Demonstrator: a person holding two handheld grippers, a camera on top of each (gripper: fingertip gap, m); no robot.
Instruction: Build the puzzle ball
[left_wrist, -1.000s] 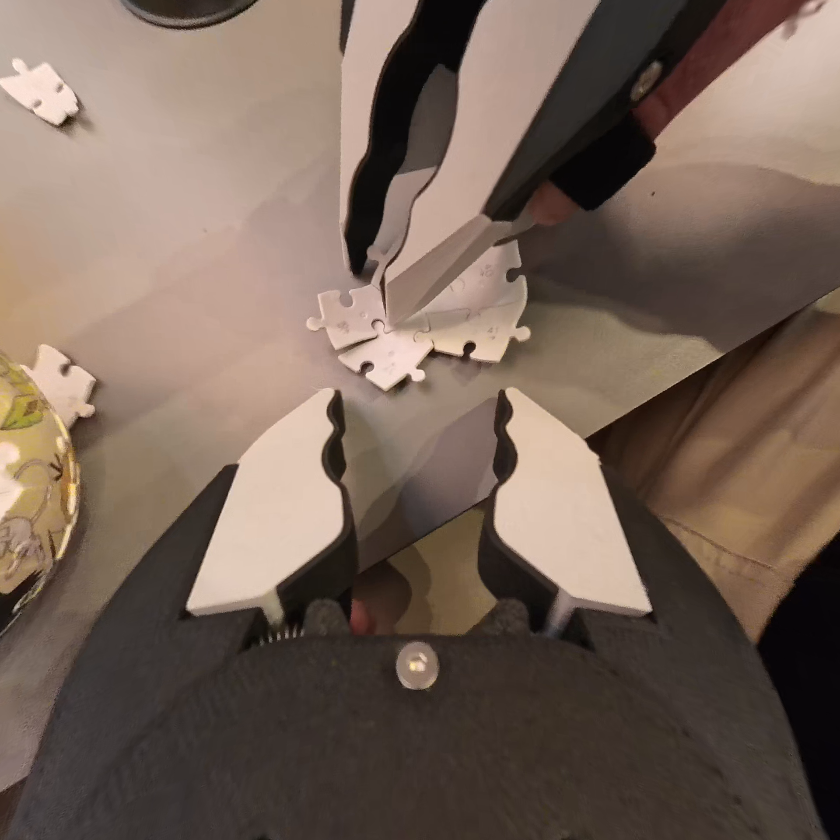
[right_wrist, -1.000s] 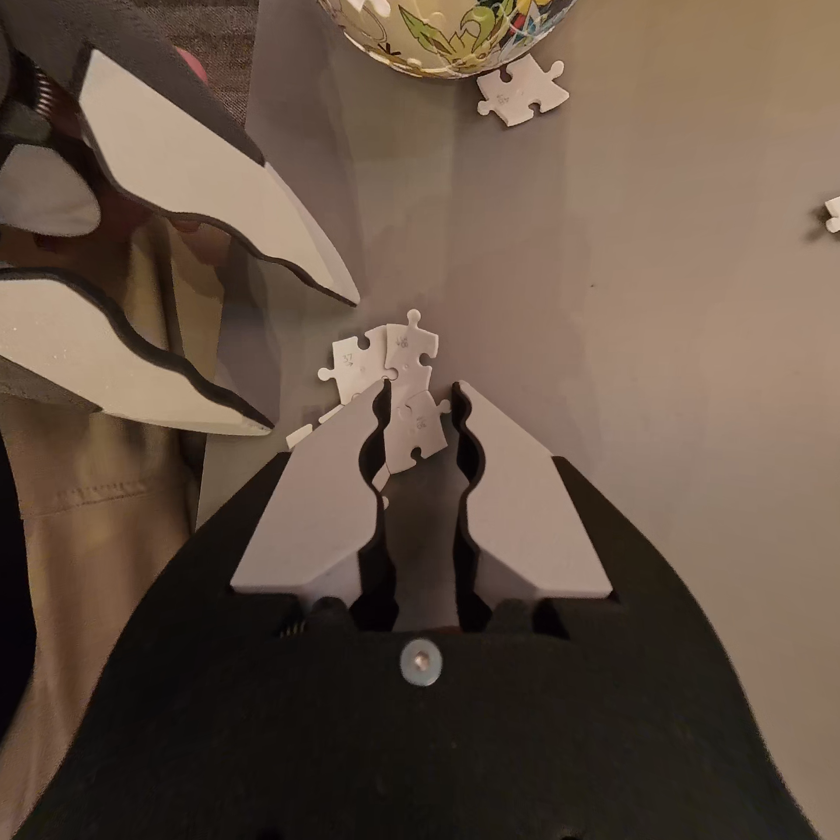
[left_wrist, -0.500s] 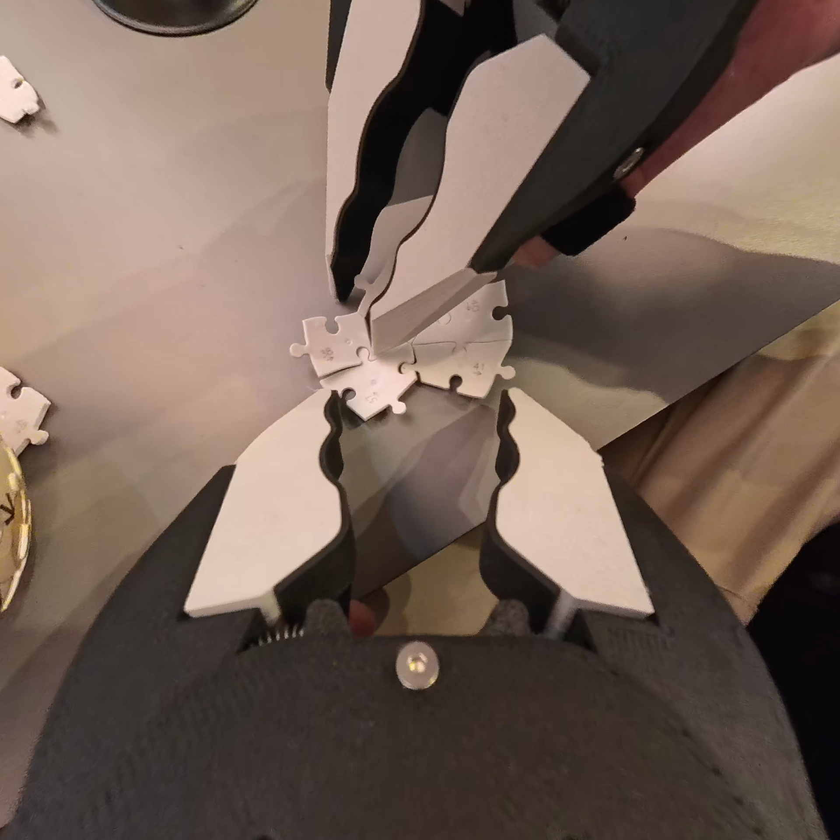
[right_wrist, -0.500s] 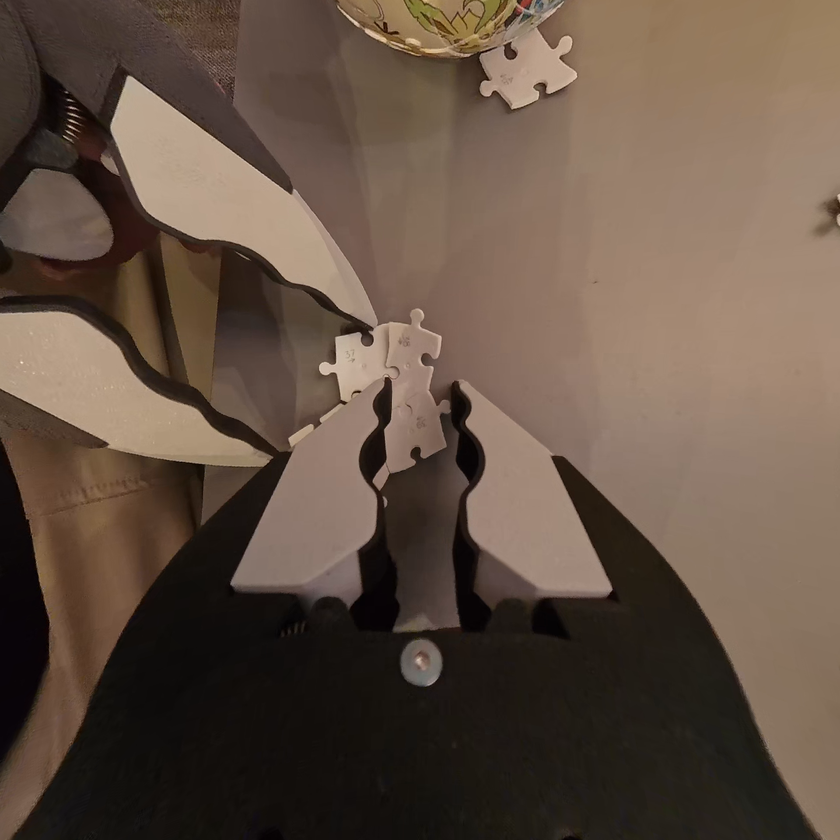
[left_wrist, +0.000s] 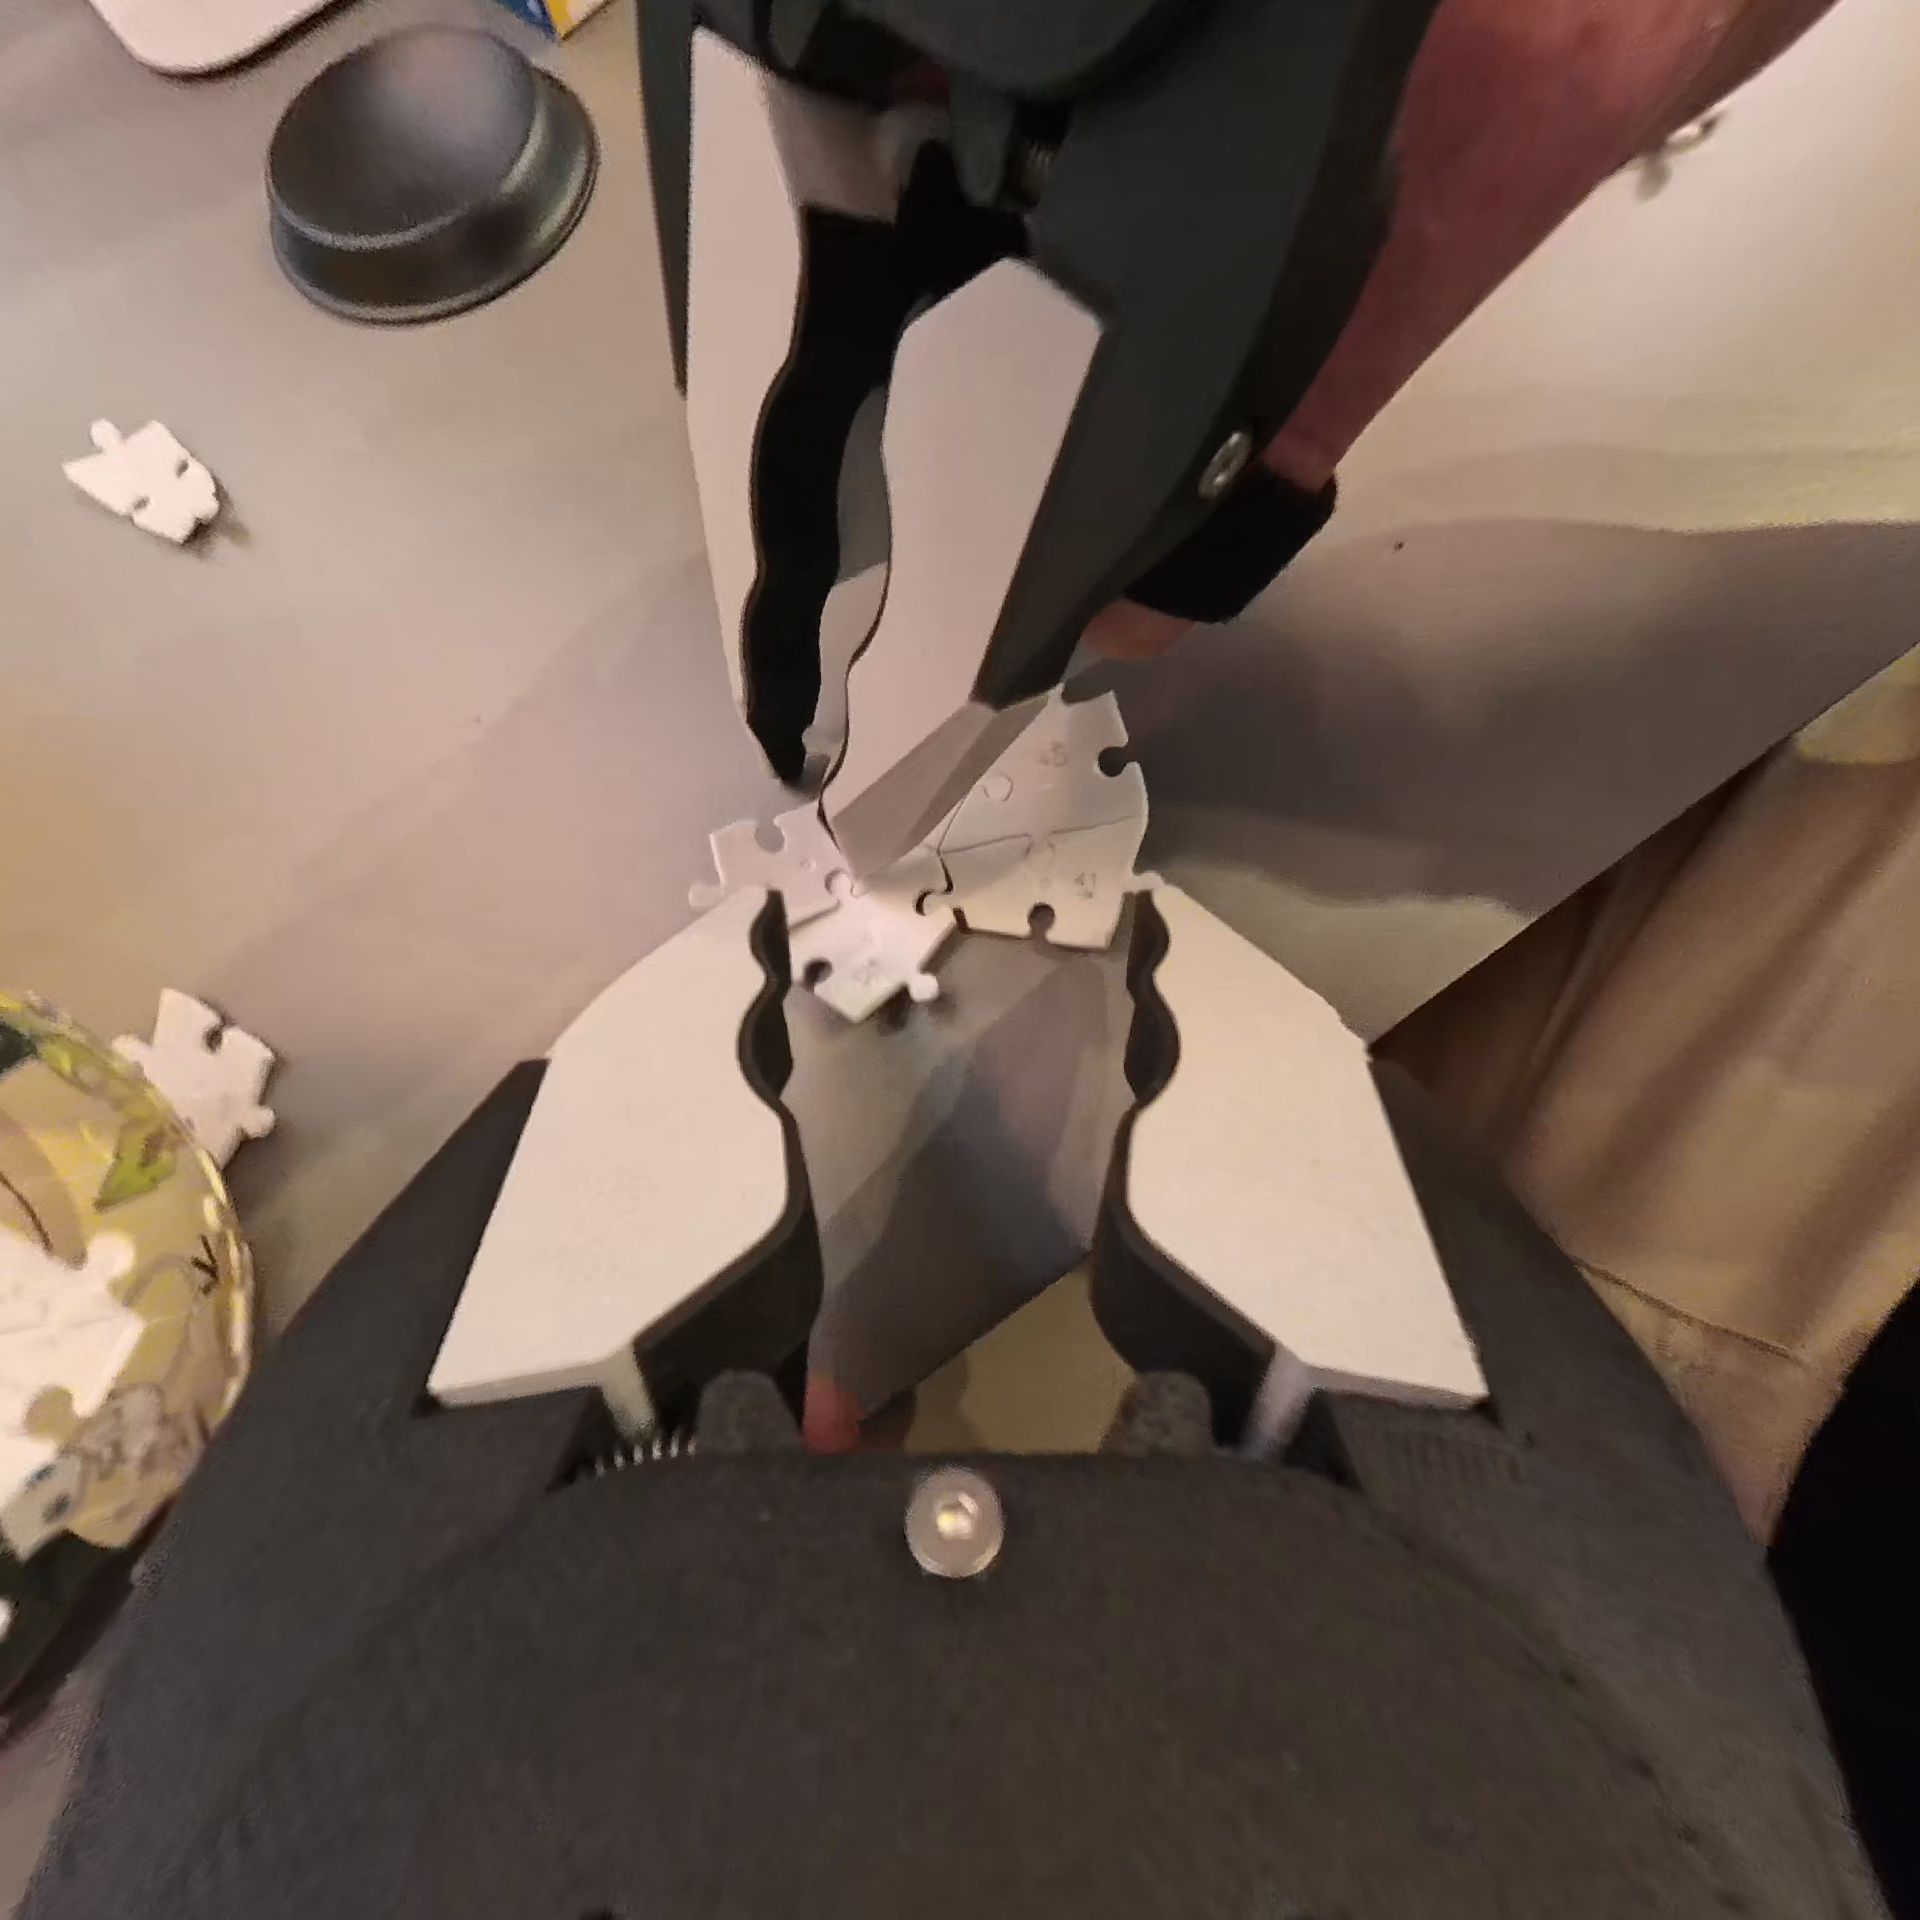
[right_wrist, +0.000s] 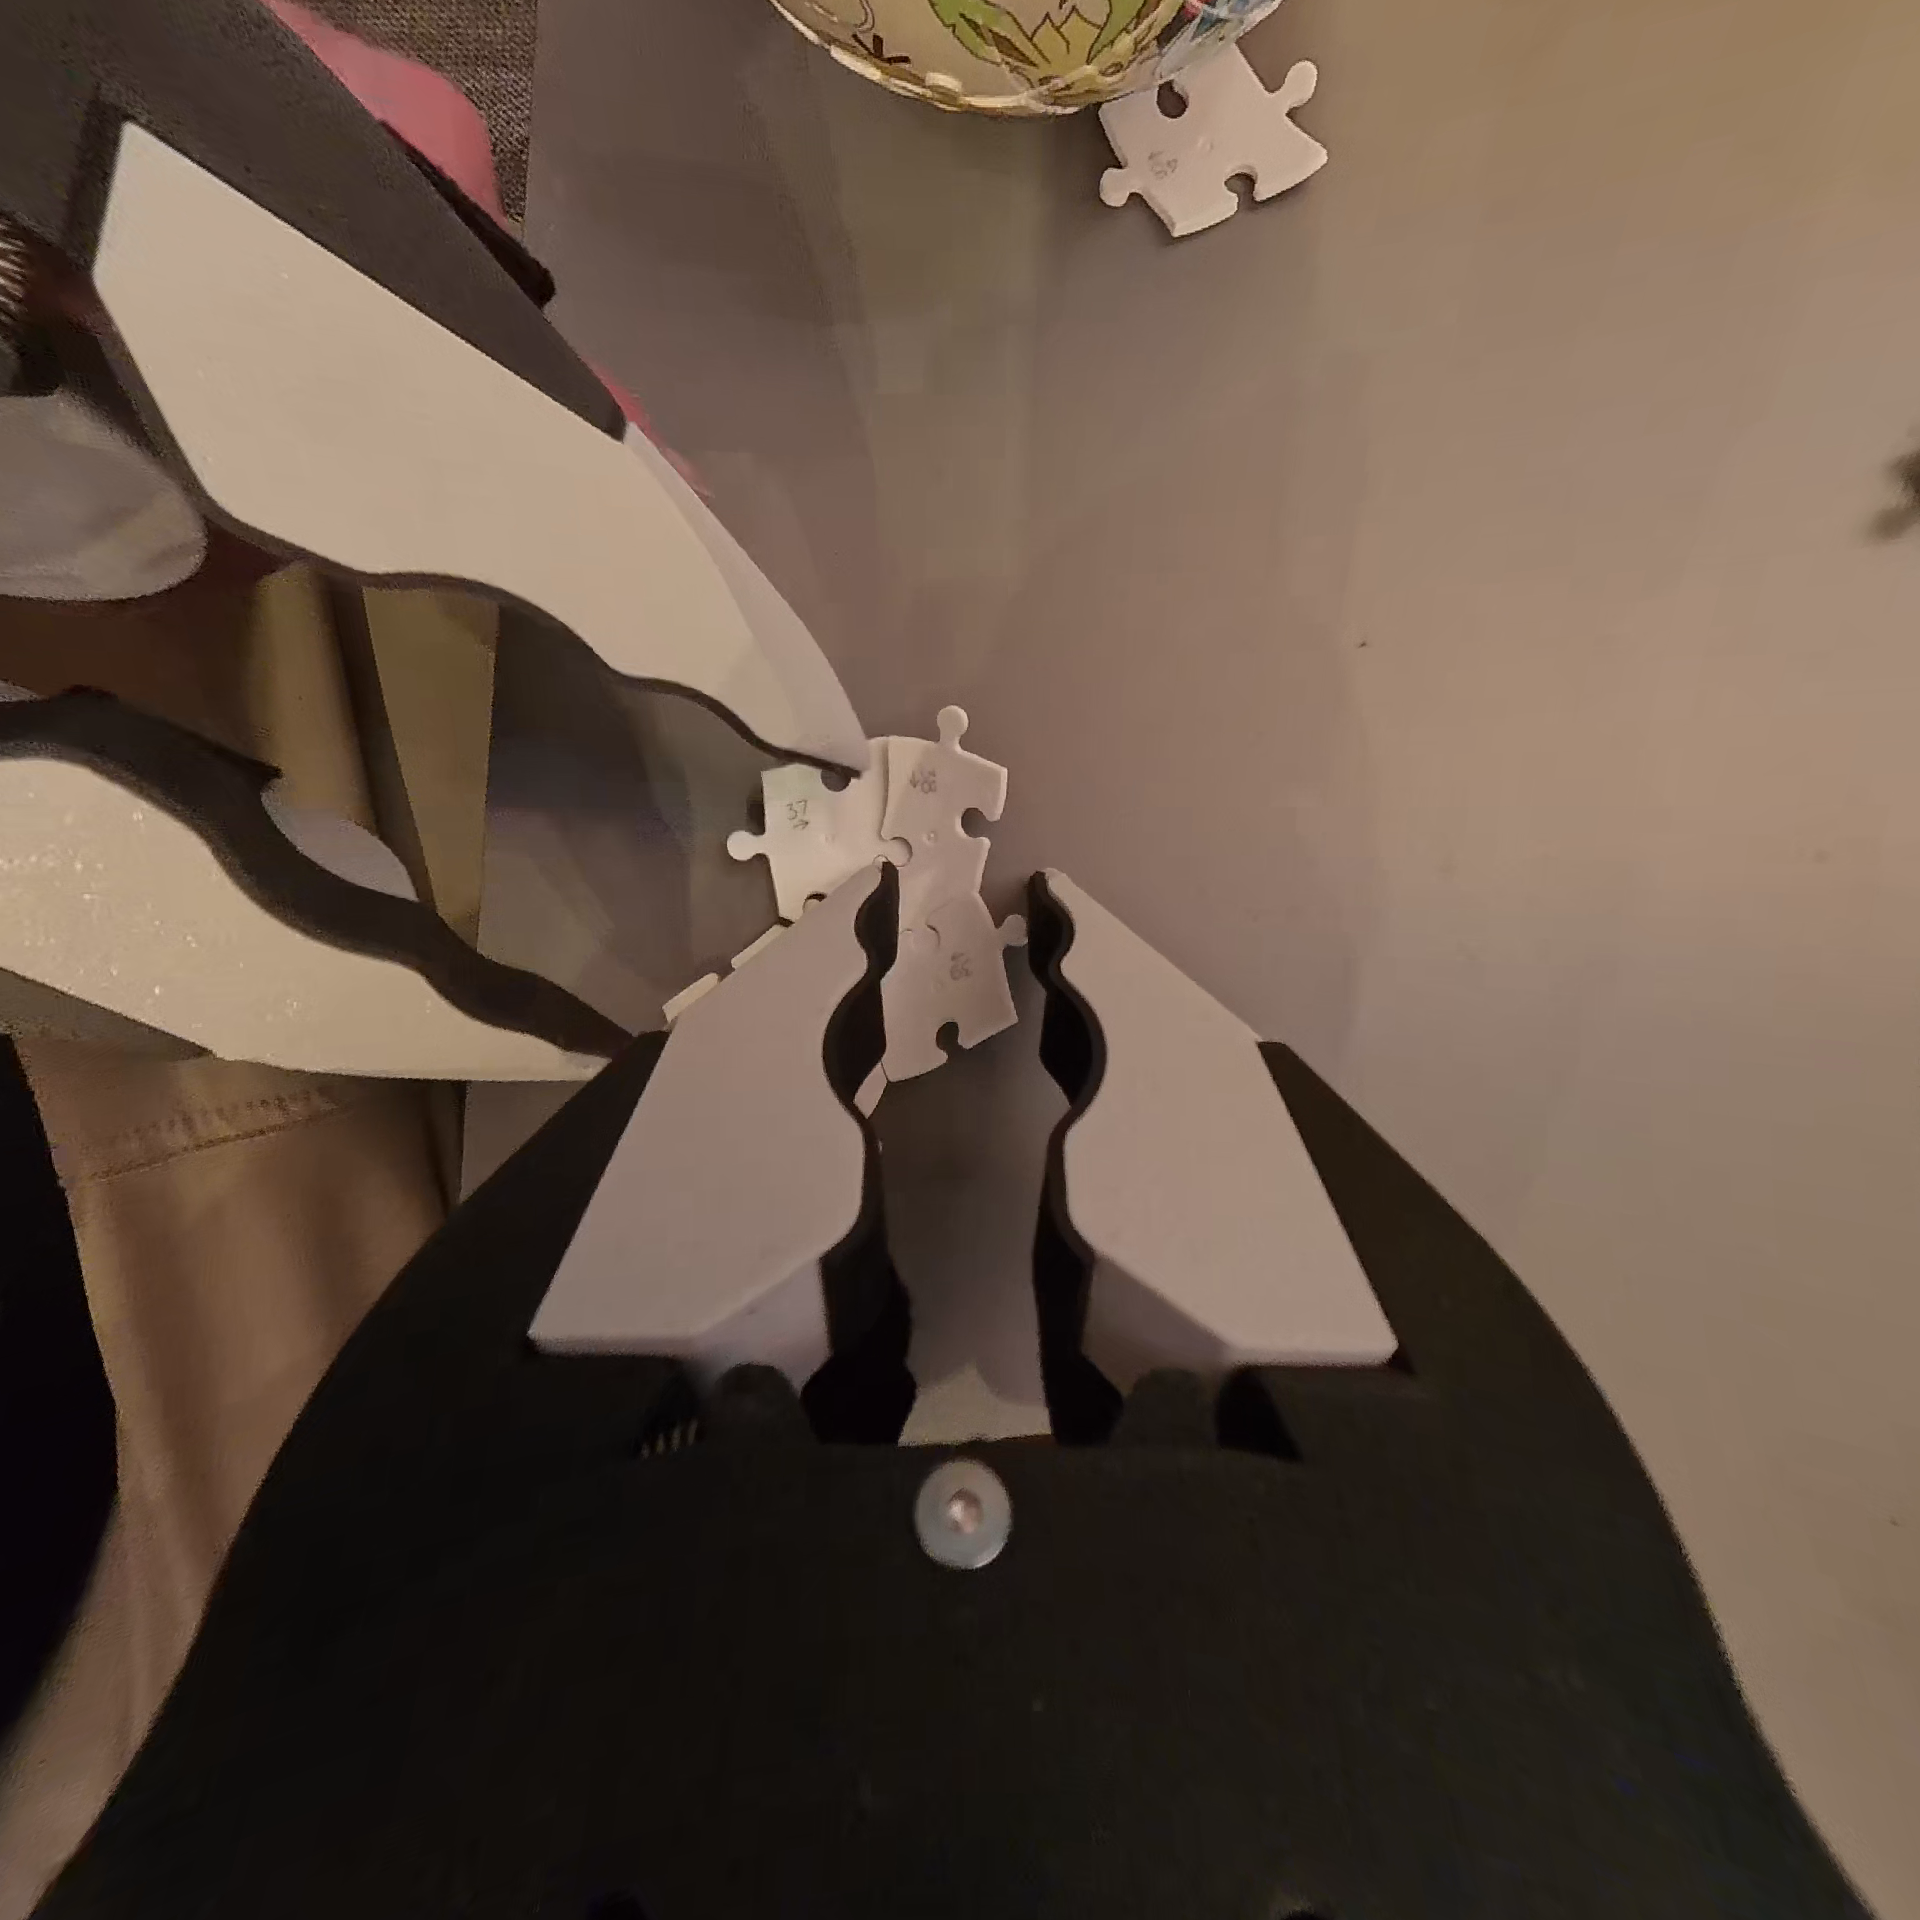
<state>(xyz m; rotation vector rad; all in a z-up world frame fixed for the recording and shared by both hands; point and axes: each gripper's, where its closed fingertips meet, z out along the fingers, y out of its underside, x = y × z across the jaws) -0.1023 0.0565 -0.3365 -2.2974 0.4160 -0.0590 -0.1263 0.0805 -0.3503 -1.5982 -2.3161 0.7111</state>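
A small cluster of joined white puzzle pieces (left_wrist: 1039, 862) lies face down on the grey table, near its edge. My left gripper (left_wrist: 956, 914) is open, with its tips on either side of the cluster's near edge. My right gripper (left_wrist: 826, 810) comes down from above with its jaws a narrow gap apart, and its tips rest on the cluster. In the right wrist view the cluster (right_wrist: 935, 810) lies at my right gripper's tips (right_wrist: 961, 878), with one piece in the gap. The left gripper (right_wrist: 738, 904) reaches in from the left. The colourful, partly built puzzle ball (left_wrist: 104, 1247) sits to the left.
Loose white pieces lie on the table (left_wrist: 145, 483), (left_wrist: 208, 1070), and one lies beside the ball (right_wrist: 1210, 151). A black round lid (left_wrist: 426, 177) sits at the back. The table edge (left_wrist: 1455, 987) runs close by, with a person's beige trousers (left_wrist: 1662, 1091) beyond it. The grippers are tip to tip, or close to it.
My left gripper has moved forward to the cluster, so its open tips now flank the near edge. My right gripper has stayed on the cluster with the same gap.
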